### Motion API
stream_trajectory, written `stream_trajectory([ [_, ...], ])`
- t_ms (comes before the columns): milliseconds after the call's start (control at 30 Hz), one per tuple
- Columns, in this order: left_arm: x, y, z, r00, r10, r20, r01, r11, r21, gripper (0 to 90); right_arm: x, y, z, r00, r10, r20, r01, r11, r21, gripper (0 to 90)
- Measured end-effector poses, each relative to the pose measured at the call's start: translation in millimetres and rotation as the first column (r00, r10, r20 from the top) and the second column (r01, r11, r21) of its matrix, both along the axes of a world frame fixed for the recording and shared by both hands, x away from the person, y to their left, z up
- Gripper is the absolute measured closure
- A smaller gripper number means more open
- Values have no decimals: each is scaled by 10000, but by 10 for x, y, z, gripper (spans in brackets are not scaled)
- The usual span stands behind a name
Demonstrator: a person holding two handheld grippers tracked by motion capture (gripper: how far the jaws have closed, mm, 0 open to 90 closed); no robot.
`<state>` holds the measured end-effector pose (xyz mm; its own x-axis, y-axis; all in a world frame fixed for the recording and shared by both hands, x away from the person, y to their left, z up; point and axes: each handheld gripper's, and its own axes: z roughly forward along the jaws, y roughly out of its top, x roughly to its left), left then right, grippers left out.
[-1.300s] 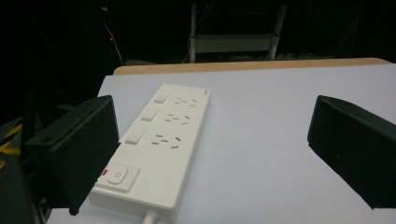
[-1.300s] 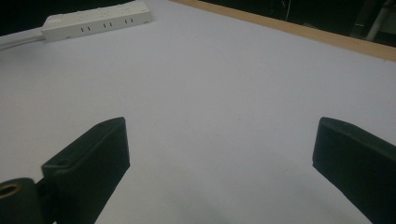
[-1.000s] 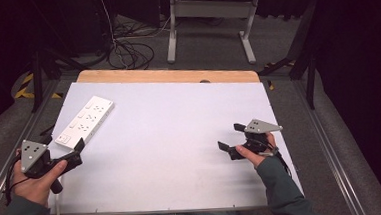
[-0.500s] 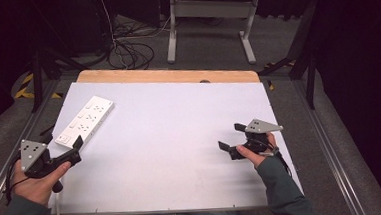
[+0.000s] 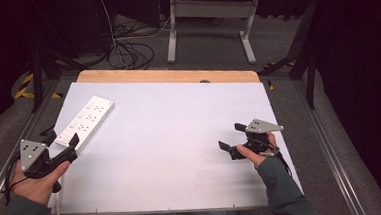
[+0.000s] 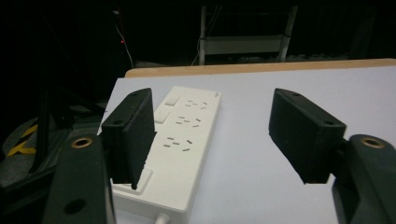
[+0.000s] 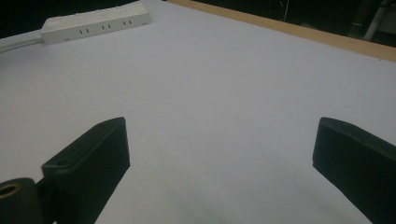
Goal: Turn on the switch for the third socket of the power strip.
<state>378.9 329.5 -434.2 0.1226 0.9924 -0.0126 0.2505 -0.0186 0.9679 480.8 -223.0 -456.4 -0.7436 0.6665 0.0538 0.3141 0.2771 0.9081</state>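
Left gripper view: power strip (image 6: 180,140) partly between closing jaws, ungripped.

High view looks down; both tool views, low, perhaps dim, share the power strip (image 5: 85,121).

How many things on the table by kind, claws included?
Power strip: 1
Claws: 2, left claw by the strip's near end, right claw over bare white table
Total: 3
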Motion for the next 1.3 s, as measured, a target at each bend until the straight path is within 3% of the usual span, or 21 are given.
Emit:
stream_trajectory([
  [100, -3, 3, -1, 10000, -27, -46, 27, 10000, -24, 375, 1, 1, 1, 10000, 13, 7, -13, 10000, 8, 43],
  [533, -27, 52, 55, 9993, -359, -125, 360, 9993, 34, 676, -2, 9, -5, 10000, 54, -46, -54, 10000, -57, 42],
  [833, -49, 84, 109, 9985, -431, -327, 415, 9980, -470, 879, 7, 8, -15, 10000, 26, -79, -27, 9999, -133, 43],
  [933, -51, 88, 135, 9976, -513, -472, 491, 9977, -464, 899, 9, 15, -19, 9999, 39, -100, -40, 9999, -126, 43],
  [1067, -43, 73, 170, 9981, -499, -367, 493, 9986, -178, 900, 3, 14, -16, 10000, 36, -80, -37, 9999, -135, 43],
  [1300, 11, 63, 182, 9985, -380, -382, 377, 9993, -80, 900, 5, 15, -22, 9999, -8, -140, 6, 9999, -154, 44],
])
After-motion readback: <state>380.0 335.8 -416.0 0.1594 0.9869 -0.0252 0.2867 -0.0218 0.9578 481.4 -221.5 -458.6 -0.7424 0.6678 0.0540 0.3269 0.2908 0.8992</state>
